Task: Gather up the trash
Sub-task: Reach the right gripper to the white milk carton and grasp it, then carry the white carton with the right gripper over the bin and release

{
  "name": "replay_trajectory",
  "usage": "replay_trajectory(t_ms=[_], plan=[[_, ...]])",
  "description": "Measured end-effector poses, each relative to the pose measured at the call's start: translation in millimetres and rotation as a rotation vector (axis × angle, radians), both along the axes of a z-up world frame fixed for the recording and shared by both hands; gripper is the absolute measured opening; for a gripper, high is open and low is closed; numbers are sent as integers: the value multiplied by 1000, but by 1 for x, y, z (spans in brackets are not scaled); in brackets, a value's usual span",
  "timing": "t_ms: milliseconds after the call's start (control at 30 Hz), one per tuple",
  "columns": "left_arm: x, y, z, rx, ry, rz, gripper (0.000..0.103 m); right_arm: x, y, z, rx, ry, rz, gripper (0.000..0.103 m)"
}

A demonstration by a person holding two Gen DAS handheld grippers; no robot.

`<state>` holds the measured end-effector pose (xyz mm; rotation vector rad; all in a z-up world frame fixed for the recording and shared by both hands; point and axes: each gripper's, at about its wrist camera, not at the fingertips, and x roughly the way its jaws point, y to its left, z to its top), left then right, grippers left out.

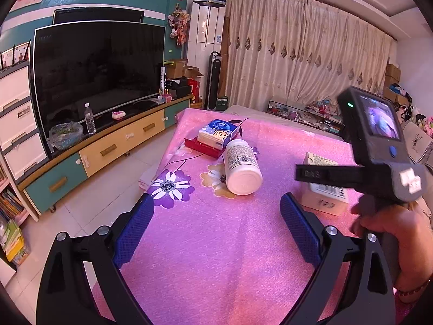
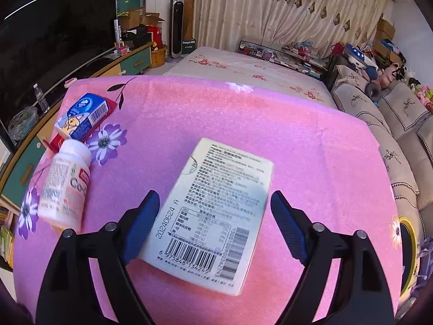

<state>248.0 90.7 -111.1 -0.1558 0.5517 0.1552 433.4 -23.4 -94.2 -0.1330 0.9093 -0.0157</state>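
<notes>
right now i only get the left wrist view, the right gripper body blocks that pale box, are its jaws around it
Observer: The right gripper is open, one finger on each side of the pale box, neither visibly touching it.
Operator: which face is up
Observer: The printed face with barcodes, lying flat on the pink cover.
Operator: anything right of the box
Observer: Bare pink cover up to the sofa. The white bottle lies on its left.
</notes>
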Motion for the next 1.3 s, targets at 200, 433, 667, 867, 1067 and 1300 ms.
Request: replay_trajectory(t_ms=[200, 433, 667, 867, 1067, 1300], plan=[[0, 1, 0, 0, 1, -2, 93, -19, -51, -1, 3, -24, 11, 79], [1, -1, -1, 5, -3, -26, 93, -33, -123, -2, 119, -56, 97, 82], [-1, -9, 2, 18, -24, -76, 93, -38, -143, -2, 119, -18, 263, 87], [0, -10, 3, 17, -27, -101, 93, -40, -149, -19, 123, 26, 304, 90], [-1, -9, 2, 15, -30, -119, 93, -35, -156, -15, 223, 18, 312, 90], [-1, -14, 3, 30, -34, -143, 93, -39, -152, -14, 224, 20, 326, 80]])
